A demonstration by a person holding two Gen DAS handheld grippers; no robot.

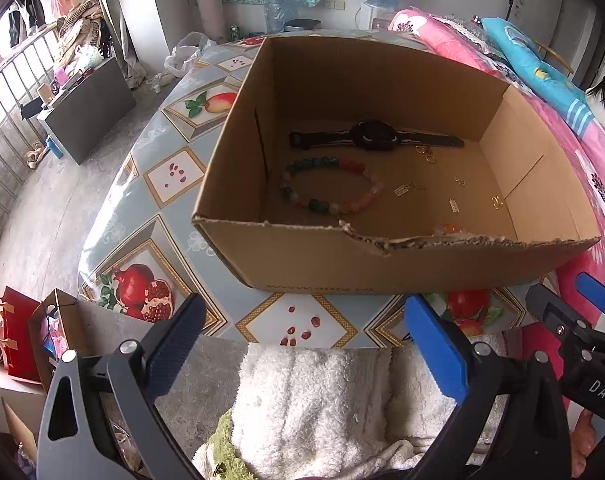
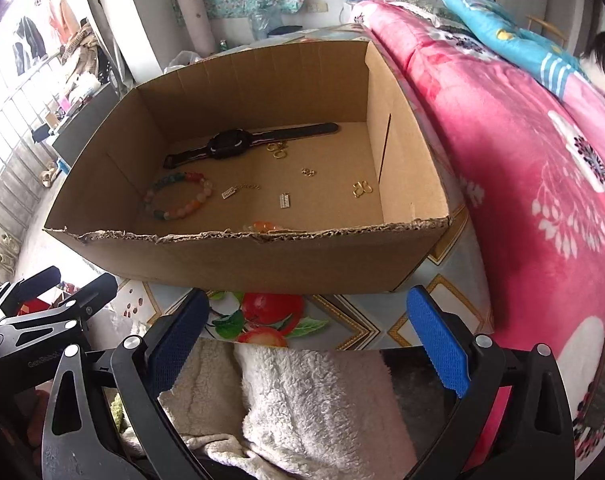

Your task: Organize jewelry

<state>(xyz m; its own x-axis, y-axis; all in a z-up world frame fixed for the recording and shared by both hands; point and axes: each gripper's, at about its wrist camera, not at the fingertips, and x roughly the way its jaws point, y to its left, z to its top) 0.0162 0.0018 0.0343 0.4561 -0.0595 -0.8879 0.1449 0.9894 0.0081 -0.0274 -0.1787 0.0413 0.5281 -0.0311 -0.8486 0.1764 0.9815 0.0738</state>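
Observation:
An open cardboard box point(image 1: 382, 264) point(image 2: 262, 260) stands on the table. Inside lie a black watch point(image 1: 372, 137) point(image 2: 230, 145), a multicoloured bead bracelet point(image 1: 330, 186) point(image 2: 178, 196), gold rings point(image 1: 426, 152) point(image 2: 278, 151), small gold earrings point(image 2: 361, 189) point(image 1: 497, 201) and silver charms point(image 1: 400, 191) point(image 2: 285, 201). An orange piece point(image 2: 262, 226) point(image 1: 448, 229) peeks above the near wall. My left gripper point(image 1: 302, 340) is open and empty, in front of the box. My right gripper point(image 2: 308, 336) is open and empty, also short of the box.
The table point(image 1: 174, 176) point(image 2: 342, 320) has a fruit-print cloth. A pink floral quilt point(image 2: 522, 140) lies to the right. A white fluffy towel point(image 1: 314, 400) point(image 2: 314, 400) lies below the grippers. Bags point(image 1: 18, 332) and a dark cabinet point(image 1: 90, 108) stand at left.

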